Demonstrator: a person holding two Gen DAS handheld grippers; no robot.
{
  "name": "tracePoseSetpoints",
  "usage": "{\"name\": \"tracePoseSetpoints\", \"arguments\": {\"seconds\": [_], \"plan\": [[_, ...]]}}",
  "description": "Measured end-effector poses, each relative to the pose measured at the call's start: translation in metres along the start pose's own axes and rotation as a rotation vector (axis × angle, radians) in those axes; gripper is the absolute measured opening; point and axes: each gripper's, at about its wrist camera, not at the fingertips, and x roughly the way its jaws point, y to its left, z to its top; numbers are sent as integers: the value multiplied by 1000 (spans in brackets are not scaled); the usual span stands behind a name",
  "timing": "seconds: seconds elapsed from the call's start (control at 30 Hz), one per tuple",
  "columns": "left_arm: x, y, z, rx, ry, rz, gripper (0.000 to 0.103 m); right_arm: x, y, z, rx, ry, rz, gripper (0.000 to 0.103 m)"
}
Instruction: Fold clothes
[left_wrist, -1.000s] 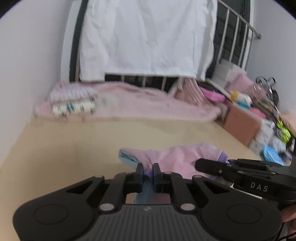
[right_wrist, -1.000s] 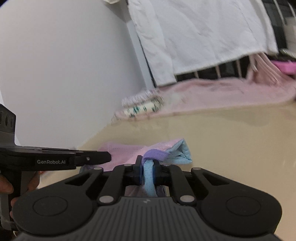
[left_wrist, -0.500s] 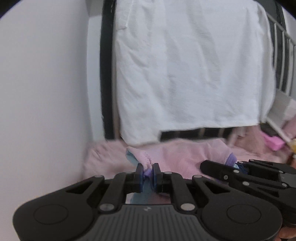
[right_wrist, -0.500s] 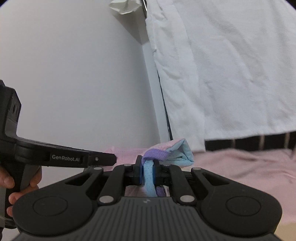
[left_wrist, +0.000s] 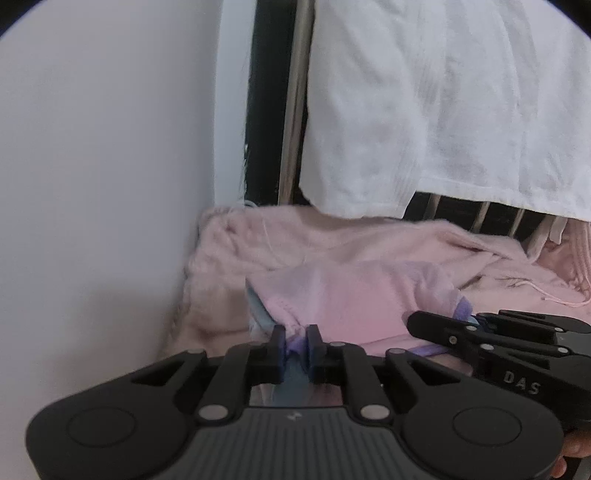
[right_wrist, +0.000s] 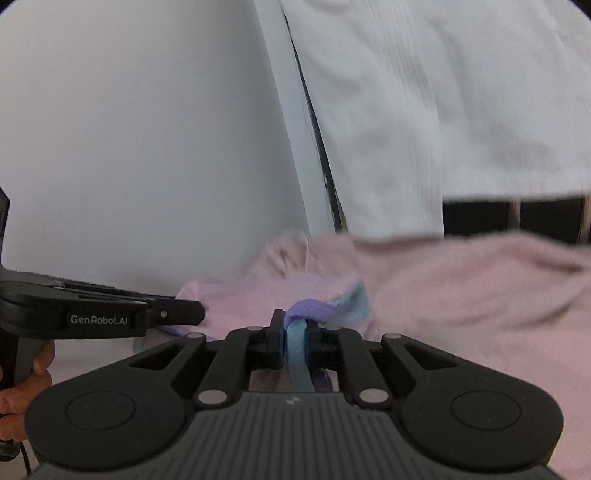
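Pink garment (left_wrist: 354, 295) pinched by both grippers' fingers — left (left_wrist: 295, 341), right (right_wrist: 295, 328) — above pink blanket (right_wrist: 480, 295), white wall (left_wrist: 110, 166) behind.

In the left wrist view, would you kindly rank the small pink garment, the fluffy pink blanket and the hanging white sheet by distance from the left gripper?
1. Small pink garment, clamped in the left gripper.
2. Fluffy pink blanket, behind it.
3. Hanging white sheet, farthest, above.

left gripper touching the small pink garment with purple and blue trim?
Touching. The left wrist view shows the left gripper with its jaws closed on the purple-trimmed edge of the small pink garment, fabric pinched between the fingertips.
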Motion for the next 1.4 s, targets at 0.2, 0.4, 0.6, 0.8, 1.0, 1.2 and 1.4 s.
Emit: {"name": "tracePoseSetpoints", "arguments": {"seconds": [0.2, 0.4, 0.6, 0.8, 1.0, 1.2, 1.4], "plan": [[-20, 10, -1, -45, -75, 3, 39, -2, -9, -19, -29, 7, -51, 54], [-21, -25, -5, 56, -150, 110, 13, -25, -1, -4, -35, -96, -90, 21], [3, -40, -39, 152, -68, 159, 12, 1, -6, -32, 7, 33, -72, 11], [-78, -47, -14, 138, -183, 162, 14, -67, -23, -9, 85, -73, -96, 13], [-180, -67, -18, 2, -261, 135, 48, -169, -16, -25, 27, -53, -140, 23], [-204, -113, -137, -68, -120, 76, 67, -262, -7, -89, 1, 104, -205, 67], [-189, -174, -234, -49, 41, 27, 68, -321, -13, -175, 72, 224, -306, 80]]}}
